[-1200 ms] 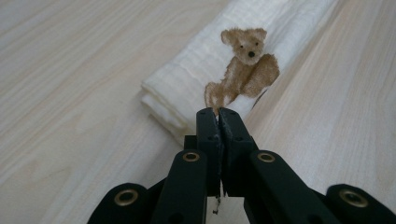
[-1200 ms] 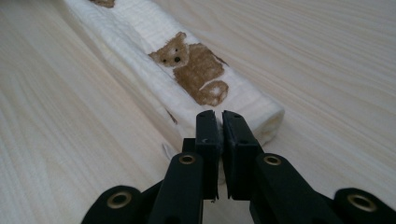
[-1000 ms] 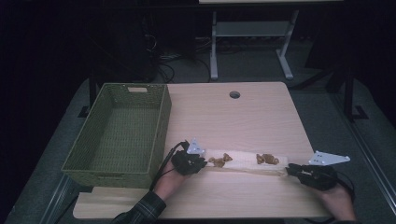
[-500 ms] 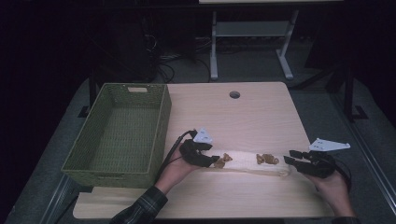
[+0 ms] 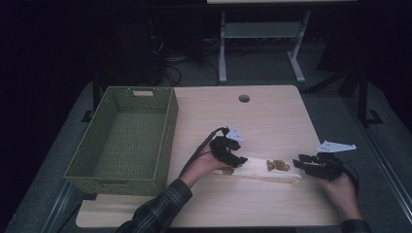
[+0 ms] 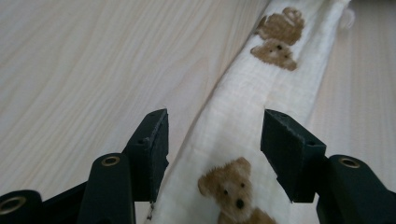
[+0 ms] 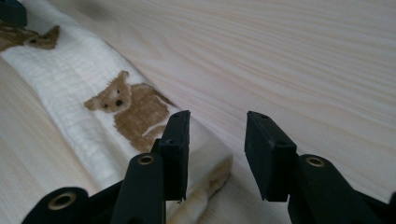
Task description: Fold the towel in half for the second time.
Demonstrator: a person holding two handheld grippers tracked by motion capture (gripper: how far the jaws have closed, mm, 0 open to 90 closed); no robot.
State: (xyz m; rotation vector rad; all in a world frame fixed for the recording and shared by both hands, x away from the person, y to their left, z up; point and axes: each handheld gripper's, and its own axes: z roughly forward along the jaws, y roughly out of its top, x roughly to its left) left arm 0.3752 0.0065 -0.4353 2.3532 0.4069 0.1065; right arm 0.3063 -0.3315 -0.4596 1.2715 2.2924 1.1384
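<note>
Folded towel (image 5: 262, 171) lies near the table's front edge — left gripper (image 5: 239, 161) and right gripper (image 5: 300, 162) spread at its ends.

The left gripper (image 5: 236, 160) is sitting near centre, jaws parted and pointing right, its hand (image 5: 206, 162) reaching in from the near edge. The right gripper (image 5: 302, 161) is sitting at the right, jaws parted, pointing left.

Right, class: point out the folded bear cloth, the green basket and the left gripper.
folded bear cloth (image 5: 255, 171), high view, plain white middle of the strip.
green basket (image 5: 171, 127), high view, right-hand wall.
left gripper (image 6: 214, 151), left gripper view, gap midway between its open fingertips.
</note>
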